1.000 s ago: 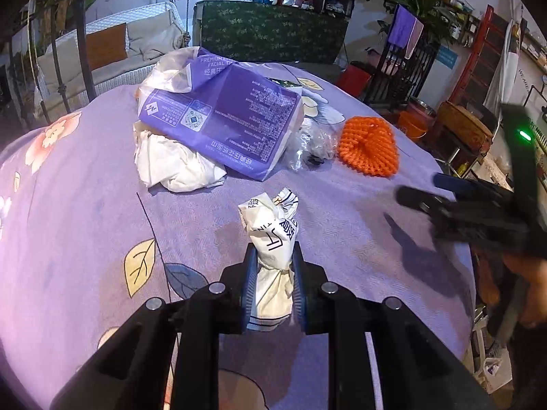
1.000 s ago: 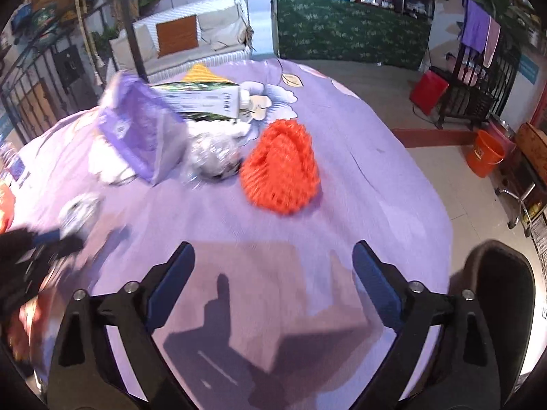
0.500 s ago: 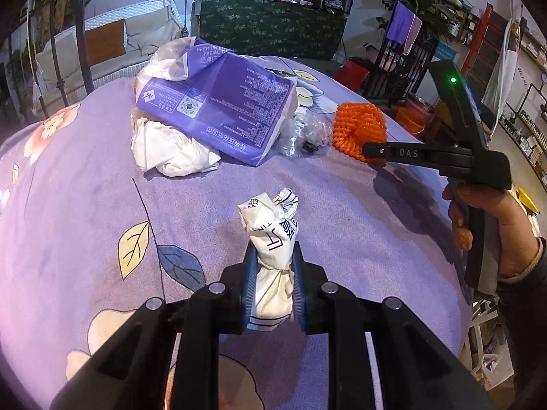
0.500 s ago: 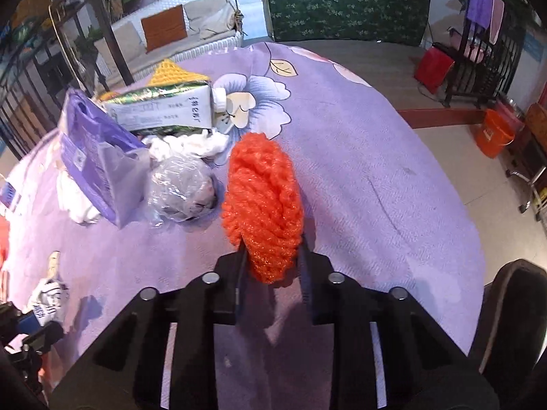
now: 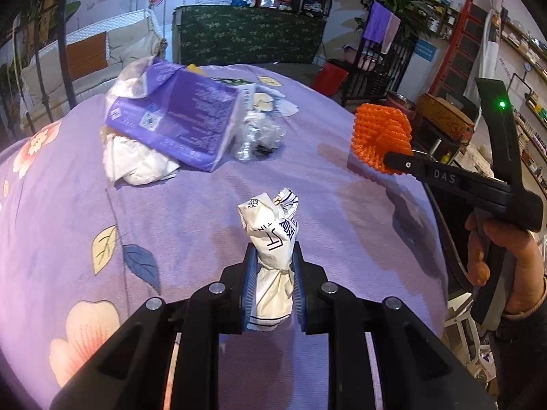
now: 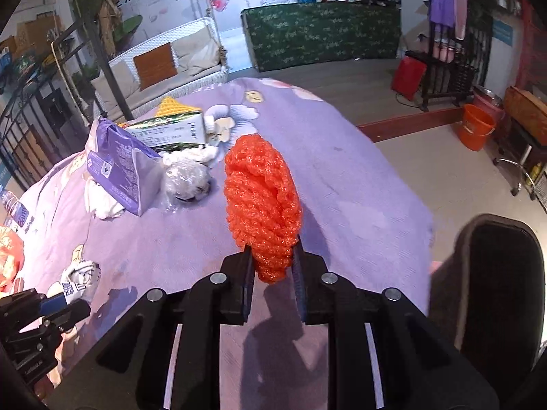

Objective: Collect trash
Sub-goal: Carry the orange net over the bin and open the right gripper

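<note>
My left gripper [image 5: 271, 287] is shut on a crumpled white printed wrapper [image 5: 271, 235] and holds it above the purple flowered tablecloth [image 5: 177, 225]. My right gripper [image 6: 272, 283] is shut on an orange foam net sleeve [image 6: 261, 201], lifted off the table; the sleeve also shows in the left wrist view [image 5: 381, 136], at the right. The left gripper with the wrapper shows in the right wrist view [image 6: 73, 282] at the lower left.
A purple tissue pack [image 5: 174, 119] lies on white crumpled paper [image 5: 136, 164], with a clear plastic wad [image 5: 261, 136] and a green-white carton [image 6: 167, 130] beside it. A dark bin [image 6: 502, 273] stands off the table's right edge. A sofa stands beyond the table.
My right gripper closed on the orange foam net sleeve and lifted it off the table toward the right. My left gripper kept hold of the wrapper.
</note>
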The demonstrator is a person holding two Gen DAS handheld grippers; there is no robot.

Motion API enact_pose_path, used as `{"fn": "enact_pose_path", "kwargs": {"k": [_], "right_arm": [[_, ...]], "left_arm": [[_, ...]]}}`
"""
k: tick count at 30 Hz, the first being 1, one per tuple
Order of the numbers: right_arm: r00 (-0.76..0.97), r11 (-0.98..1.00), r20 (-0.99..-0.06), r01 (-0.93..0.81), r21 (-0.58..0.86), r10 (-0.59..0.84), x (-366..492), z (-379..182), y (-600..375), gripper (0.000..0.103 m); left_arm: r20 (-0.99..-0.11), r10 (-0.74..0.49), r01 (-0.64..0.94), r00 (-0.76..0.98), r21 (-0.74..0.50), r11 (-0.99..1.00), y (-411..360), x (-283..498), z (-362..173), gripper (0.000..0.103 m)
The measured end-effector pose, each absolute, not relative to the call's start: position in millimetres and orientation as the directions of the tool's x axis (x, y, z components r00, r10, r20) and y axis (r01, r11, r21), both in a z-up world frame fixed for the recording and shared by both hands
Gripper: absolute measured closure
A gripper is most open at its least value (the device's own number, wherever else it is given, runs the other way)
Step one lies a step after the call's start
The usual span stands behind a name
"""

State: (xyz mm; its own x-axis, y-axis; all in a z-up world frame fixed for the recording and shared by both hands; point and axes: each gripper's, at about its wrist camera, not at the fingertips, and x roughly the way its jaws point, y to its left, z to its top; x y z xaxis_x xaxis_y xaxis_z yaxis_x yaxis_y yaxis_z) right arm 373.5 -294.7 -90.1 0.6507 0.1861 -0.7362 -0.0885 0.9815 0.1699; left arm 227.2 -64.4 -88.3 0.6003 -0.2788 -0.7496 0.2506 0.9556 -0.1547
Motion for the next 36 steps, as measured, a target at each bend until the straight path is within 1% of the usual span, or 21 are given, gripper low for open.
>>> {"fn": "enact_pose_path", "kwargs": {"k": [3,7,12,16,21,26,33,34,36], "right_arm": [[0.671,0.988,-0.729,-0.034,0.153,0.136,352.3,-85.1,-317.1,0.083],[0.685,0.985,-0.724,0.054,0.166,0.084,322.3,-81.3,-357.2,0.083],[0.666,0.978,-0.745,0.165,0.127,-0.016,294.8,-84.7,-406.0,0.083],[0.613,0.960,-0.785,0.261,0.097,-0.087,279.9,-94.7,-443.9,0.083],[0.528,0.938,-0.842,0.336,0.087,-0.112,278.2,-119.8,-477.9,0.083],[0.430,0.919,-0.899,0.383,0.098,-0.083,288.9,-153.1,-500.8,0.083],[0.334,0.913,-0.939,0.404,0.062,-0.084,302.8,-180.6,-512.5,0.082],[0.322,0.911,-0.943,0.409,0.056,-0.086,303.8,-183.2,-515.5,0.080],[0.313,0.913,-0.944,0.407,0.037,-0.101,305.6,-184.9,-517.0,0.070]], "left_arm": [[-0.740,-0.303,0.293,0.600,-0.149,0.944,-82.6,221.3,-83.9,0.083],[-0.725,-0.350,0.367,0.593,-0.144,0.919,-111.3,213.7,-77.0,0.083],[-0.716,-0.409,0.457,0.565,-0.141,0.878,-150.5,208.2,-71.8,0.083],[-0.708,-0.450,0.525,0.544,-0.132,0.841,-180.5,202.8,-67.9,0.083],[-0.718,-0.487,0.587,0.497,-0.134,0.798,-213.8,198.8,-71.3,0.083],[-0.727,-0.498,0.620,0.472,-0.129,0.774,-233.8,193.9,-73.2,0.083],[-0.735,-0.507,0.654,0.449,-0.116,0.748,-256.5,189.3,-73.4,0.083],[-0.738,-0.508,0.656,0.445,-0.118,0.745,-258.6,189.7,-74.2,0.083],[-0.742,-0.509,0.657,0.437,-0.123,0.744,-263.4,190.1,-75.9,0.083]]}}
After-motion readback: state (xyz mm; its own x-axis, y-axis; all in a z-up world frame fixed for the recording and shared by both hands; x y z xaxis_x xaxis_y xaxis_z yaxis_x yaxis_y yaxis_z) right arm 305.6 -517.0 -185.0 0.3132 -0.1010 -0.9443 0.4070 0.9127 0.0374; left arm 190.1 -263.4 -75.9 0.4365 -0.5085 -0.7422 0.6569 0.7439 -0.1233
